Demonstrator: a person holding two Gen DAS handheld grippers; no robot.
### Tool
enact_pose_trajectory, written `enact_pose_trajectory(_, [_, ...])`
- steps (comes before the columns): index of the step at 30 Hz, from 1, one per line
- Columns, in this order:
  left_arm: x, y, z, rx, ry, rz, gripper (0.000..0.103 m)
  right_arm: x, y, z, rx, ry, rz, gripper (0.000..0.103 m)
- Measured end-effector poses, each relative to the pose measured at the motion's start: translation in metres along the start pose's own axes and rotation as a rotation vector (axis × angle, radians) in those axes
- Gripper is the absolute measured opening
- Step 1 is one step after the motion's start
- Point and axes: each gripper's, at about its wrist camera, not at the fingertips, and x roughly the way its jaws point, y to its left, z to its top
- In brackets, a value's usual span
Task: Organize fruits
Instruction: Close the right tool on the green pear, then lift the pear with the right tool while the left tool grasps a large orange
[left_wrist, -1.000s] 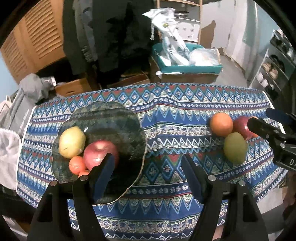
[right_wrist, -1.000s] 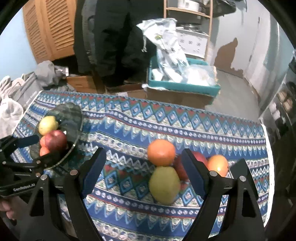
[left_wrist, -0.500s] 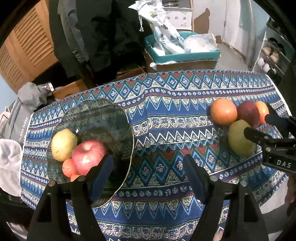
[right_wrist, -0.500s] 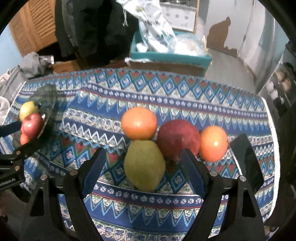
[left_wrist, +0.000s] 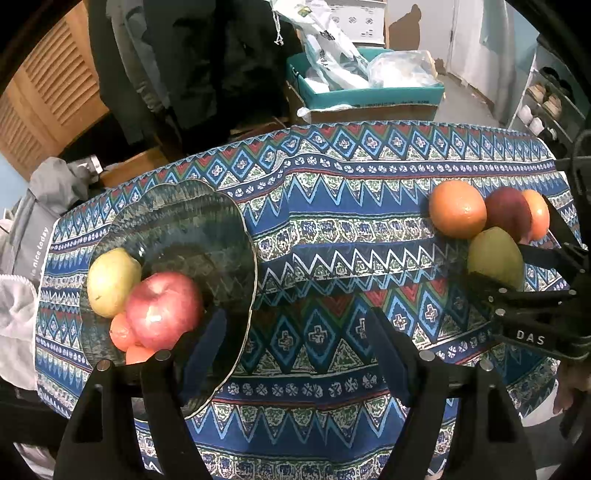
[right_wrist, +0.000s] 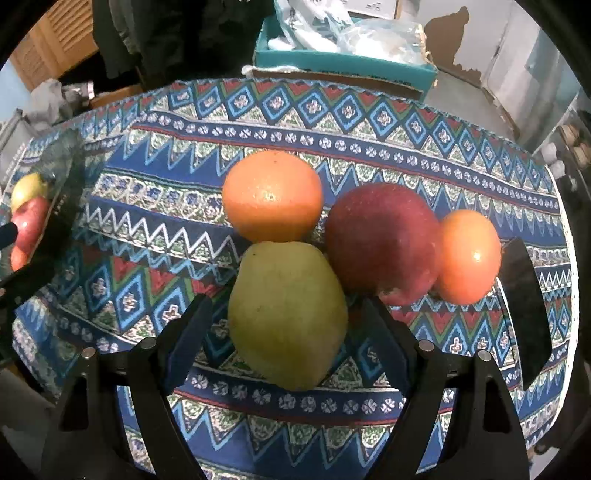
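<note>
A green pear (right_wrist: 288, 314) lies on the patterned tablecloth (right_wrist: 155, 236), between the open fingers of my right gripper (right_wrist: 286, 328), which do not touch it. Behind it are an orange (right_wrist: 271, 195), a dark red apple (right_wrist: 382, 240) and a smaller orange fruit (right_wrist: 469, 254). In the left wrist view the same group sits at the right, with the pear (left_wrist: 495, 258) by my right gripper (left_wrist: 517, 266). My left gripper (left_wrist: 295, 350) is open and empty beside a dark glass plate (left_wrist: 192, 221) holding a yellow pear (left_wrist: 110, 280), a red apple (left_wrist: 162, 310) and small orange fruits (left_wrist: 122, 332).
A dark flat object (right_wrist: 524, 310) lies on the cloth at the right edge. Behind the table stand a teal box on cardboard (left_wrist: 365, 92) with plastic bags, hanging dark clothes (left_wrist: 192, 62) and a louvred wooden door (left_wrist: 48, 96). Grey cloth (left_wrist: 33, 206) lies at the left.
My right gripper has moved forward and down until the green pear sits between its open fingers. My left gripper has shifted slightly closer to the table and stays open.
</note>
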Motion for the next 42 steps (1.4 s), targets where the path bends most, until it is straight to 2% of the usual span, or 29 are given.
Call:
enact_pose_trajectory(1, [0.0,0.0,0.0,0.001,0.0,0.0,0.079,0.002,0.0,0.001,-0.004,0.007,0.001,0.083])
enact_pose_trajectory(2, [0.0,-0.001,0.0,0.003,0.001,0.0,0.079,0.004,0.0,0.001,-0.006,0.014,0.0,0.08])
enact_pose_trajectory(3, [0.0,-0.001,0.0,0.003,0.002,0.001,0.079,0.006,-0.001,0.001,-0.006,0.024,-0.001,0.072])
enact_pose_trajectory(5, [-0.001,-0.002,0.0,0.005,0.003,0.0,0.079,0.008,-0.002,0.002,-0.002,0.024,-0.004,0.069])
enact_pose_trajectory(12, [-0.007,-0.007,0.004,0.017,-0.01,-0.008,0.079,0.005,-0.004,-0.004,-0.021,-0.002,0.015,0.068])
enact_pose_trajectory(21, [-0.01,-0.022,0.013,0.022,-0.009,-0.037,0.079,-0.045,-0.014,-0.011,-0.027,-0.102,0.022,0.068])
enact_pose_trajectory(31, [-0.007,-0.042,0.027,0.012,0.007,-0.091,0.08,-0.079,-0.048,-0.007,0.051,-0.184,0.007,0.068])
enact_pose_trajectory(42, [0.006,-0.06,0.052,-0.043,0.032,-0.152,0.08,-0.084,-0.09,-0.007,0.143,-0.213,-0.028,0.068])
